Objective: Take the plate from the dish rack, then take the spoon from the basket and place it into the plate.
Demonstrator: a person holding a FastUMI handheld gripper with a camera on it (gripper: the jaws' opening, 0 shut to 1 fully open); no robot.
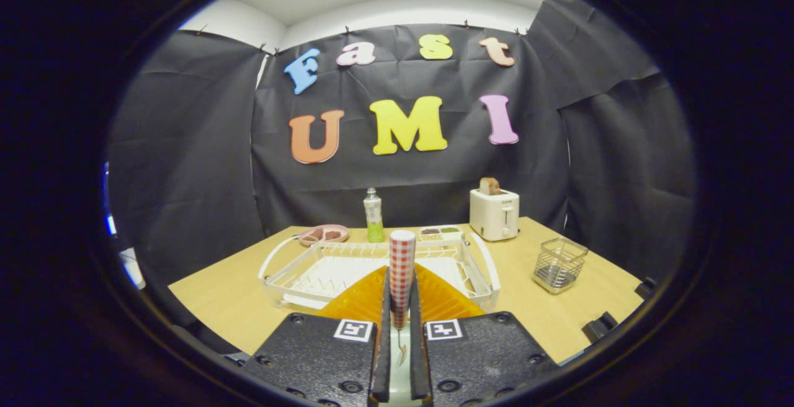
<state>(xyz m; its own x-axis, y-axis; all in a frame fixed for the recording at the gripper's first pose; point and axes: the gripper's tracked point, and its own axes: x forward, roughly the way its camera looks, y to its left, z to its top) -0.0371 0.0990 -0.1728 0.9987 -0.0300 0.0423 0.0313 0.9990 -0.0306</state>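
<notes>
My gripper (401,292) is shut on the spoon (402,258). Its red-and-white checked handle stands up between the fingers and rises past their tips. A pale part of the spoon shows low in the gap between them. The orange ribbed plate (441,300) lies on the wooden table just beneath and ahead of the fingers, showing on both sides of them. Behind the plate sits the white dish rack (291,273), with no plate standing in it. The wire basket (559,263) stands on the table beyond the fingers to the right.
A white toaster (494,213) with a slice of bread stands at the back right. A green bottle (373,215), a pink dish (324,234) and a small food tray (440,232) line the table's far side behind the rack. Bare tabletop (527,314) lies between rack and basket.
</notes>
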